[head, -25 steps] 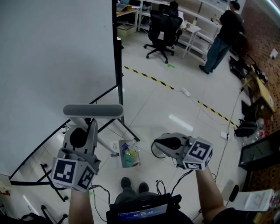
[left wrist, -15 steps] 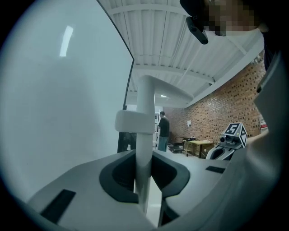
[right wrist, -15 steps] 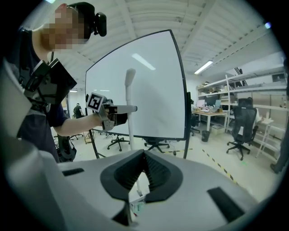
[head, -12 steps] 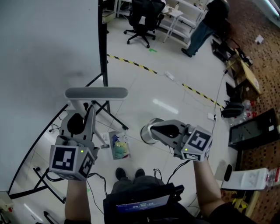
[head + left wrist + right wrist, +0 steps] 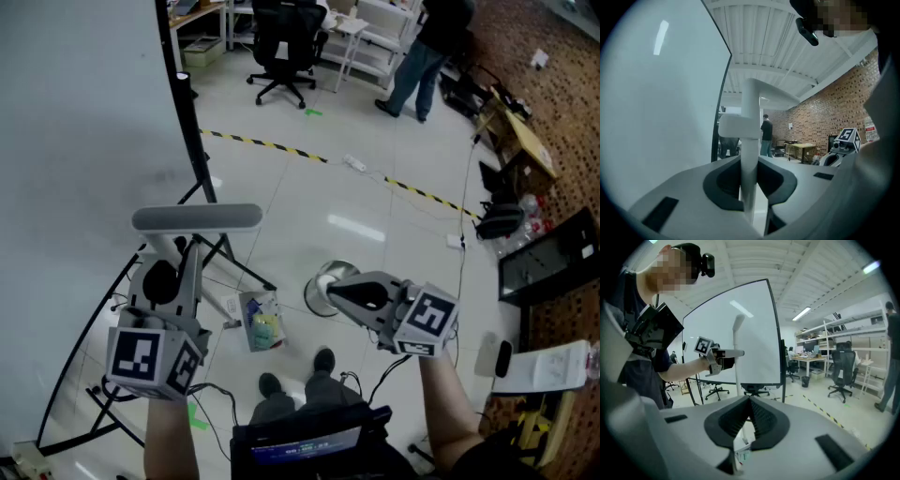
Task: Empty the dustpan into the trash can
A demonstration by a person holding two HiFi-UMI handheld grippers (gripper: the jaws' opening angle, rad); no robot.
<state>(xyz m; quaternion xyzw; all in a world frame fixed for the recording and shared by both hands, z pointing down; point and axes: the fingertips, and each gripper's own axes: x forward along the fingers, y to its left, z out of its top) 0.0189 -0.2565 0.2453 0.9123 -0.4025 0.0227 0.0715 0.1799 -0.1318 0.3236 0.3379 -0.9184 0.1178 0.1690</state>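
The left claw (image 5: pixel 750 163) is clenched on the thin white shaft of the long handle (image 5: pixel 197 217), a little under its grey cross grip. The shaft goes down to the dustpan (image 5: pixel 261 321), which hangs above the floor in front of the person's shoes (image 5: pixel 323 361) and carries coloured litter. Just to the right of it stands the round metal trash can (image 5: pixel 322 289), partly covered in the head view by the right claw (image 5: pixel 750 404). That claw is closed with nothing between its jaws.

I think the main danger is a spill before the pan is over the can. The pan hangs far under the grip, so a quick move of the left hand could make it swing and throw the litter on the floor. The shaft is thin and smooth, so it could also turn inside the jaws and tip the pan too early. The mouth of the can looks small beside the pan, and the right claw hides part of it from above, so aiming is not easy.

Around: the whiteboard (image 5: pixel 84 141) fills the left side. Its black stand legs (image 5: pixel 234 267) reach out close to the dustpan and could catch it. Cables (image 5: pixel 216 403) lie on the floor by the shoes. Farther away are a yellow-black tape line (image 5: pixel 281 148), an office chair (image 5: pixel 281 37) and a standing person (image 5: pixel 422 47), all well apart from the work.
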